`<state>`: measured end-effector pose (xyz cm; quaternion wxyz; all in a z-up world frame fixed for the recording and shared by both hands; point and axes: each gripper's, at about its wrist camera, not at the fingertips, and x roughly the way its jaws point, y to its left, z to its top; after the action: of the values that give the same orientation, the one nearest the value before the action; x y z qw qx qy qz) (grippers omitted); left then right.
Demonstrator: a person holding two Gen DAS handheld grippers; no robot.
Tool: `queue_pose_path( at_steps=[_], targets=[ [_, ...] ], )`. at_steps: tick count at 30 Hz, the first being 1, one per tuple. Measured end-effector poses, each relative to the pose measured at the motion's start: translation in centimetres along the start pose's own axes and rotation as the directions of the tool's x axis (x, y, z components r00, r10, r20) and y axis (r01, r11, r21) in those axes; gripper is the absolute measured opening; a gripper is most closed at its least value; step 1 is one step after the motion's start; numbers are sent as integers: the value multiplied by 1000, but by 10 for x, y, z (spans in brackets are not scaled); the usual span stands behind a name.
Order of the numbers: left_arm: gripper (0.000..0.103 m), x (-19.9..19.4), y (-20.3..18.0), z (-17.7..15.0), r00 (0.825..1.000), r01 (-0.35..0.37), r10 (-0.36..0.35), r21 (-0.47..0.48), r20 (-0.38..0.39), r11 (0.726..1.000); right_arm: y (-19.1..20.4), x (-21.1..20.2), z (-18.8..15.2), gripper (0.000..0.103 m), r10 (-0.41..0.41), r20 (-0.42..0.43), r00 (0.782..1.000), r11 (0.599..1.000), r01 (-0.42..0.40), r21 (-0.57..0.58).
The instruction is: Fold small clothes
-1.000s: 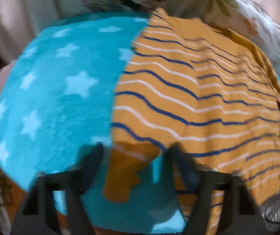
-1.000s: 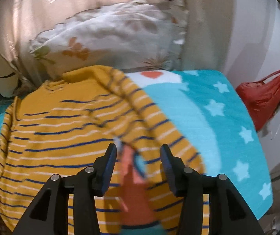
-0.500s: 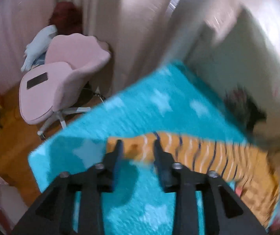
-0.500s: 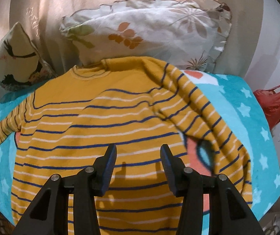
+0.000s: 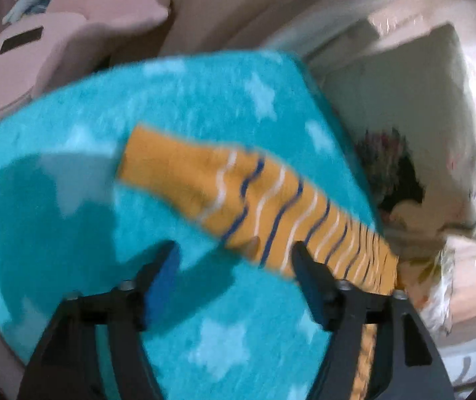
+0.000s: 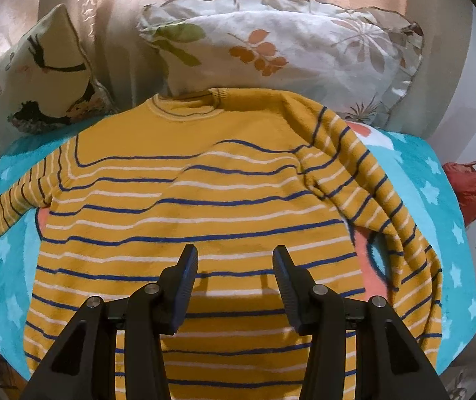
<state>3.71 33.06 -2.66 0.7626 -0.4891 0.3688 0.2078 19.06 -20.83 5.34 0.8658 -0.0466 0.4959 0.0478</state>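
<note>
A mustard sweater (image 6: 184,206) with blue and white stripes lies flat on a turquoise star blanket (image 6: 438,200), neckline toward the pillows. Its right sleeve (image 6: 371,193) is bent down along the body's side. Its left sleeve (image 5: 238,193) stretches straight out over the blanket. My left gripper (image 5: 234,260) hovers over that sleeve, its jaws opening, nothing pressed between the pads. My right gripper (image 6: 234,270) stands open above the sweater's lower body, holding nothing.
A floral pillow (image 6: 281,43) and a bird-print cushion (image 6: 38,76) lie against the curtain behind the sweater. A pink chair (image 5: 54,43) stands beyond the blanket's far edge. A red bag (image 6: 474,186) hangs at the right.
My left gripper let go of the cuff, swung out along the left sleeve and rolled, its jaws widening. The right gripper drew back from the right sleeve to over the sweater's body.
</note>
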Motion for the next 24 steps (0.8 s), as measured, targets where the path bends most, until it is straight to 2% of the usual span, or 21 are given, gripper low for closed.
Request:
queue_pose_path(
  at_steps=[4, 5, 6, 7, 9, 12, 15, 18, 21, 24],
  targets=[
    [73, 8, -8, 22, 996, -53, 53, -14, 69, 999, 6, 1, -5, 51, -5, -19, 1000, 1000, 5, -11],
    [55, 9, -10, 27, 994, -82, 82, -6, 71, 997, 6, 2, -6, 51, -7, -25, 1000, 1000, 7, -14],
    [15, 8, -12, 31, 990, -122, 122, 3, 65, 993, 7, 2, -7, 51, -7, -29, 1000, 1000, 7, -16],
    [8, 9, -12, 36, 990, -135, 135, 5, 39, 991, 7, 2, -9, 51, -7, -33, 999, 1000, 6, -20],
    [8, 1, -10, 42, 993, -104, 105, -31, 44, 994, 7, 3, -10, 51, -3, -35, 999, 1000, 2, -23],
    [8, -23, -30, 43, 988, -112, 110, 5, 104, 994, 4, 4, -12, 51, 6, -33, 999, 1000, -6, -20],
    [8, -41, -70, 36, 981, -114, 99, 85, 165, 990, -4, 8, -13, 51, 19, -34, 999, 1000, -19, 2],
    [8, -53, -120, 16, 980, -82, 45, 186, 192, 979, -19, 10, -15, 51, 36, -31, 999, 999, -35, 33],
    [8, -44, -187, -21, 988, -16, -34, 323, 149, 946, -39, 7, -20, 51, 49, -19, 999, 997, -48, 59],
    [8, -16, -260, -76, 992, 84, -116, 455, 44, 886, -68, 2, -27, 51, 40, -7, 999, 996, -39, 86]
  ],
)
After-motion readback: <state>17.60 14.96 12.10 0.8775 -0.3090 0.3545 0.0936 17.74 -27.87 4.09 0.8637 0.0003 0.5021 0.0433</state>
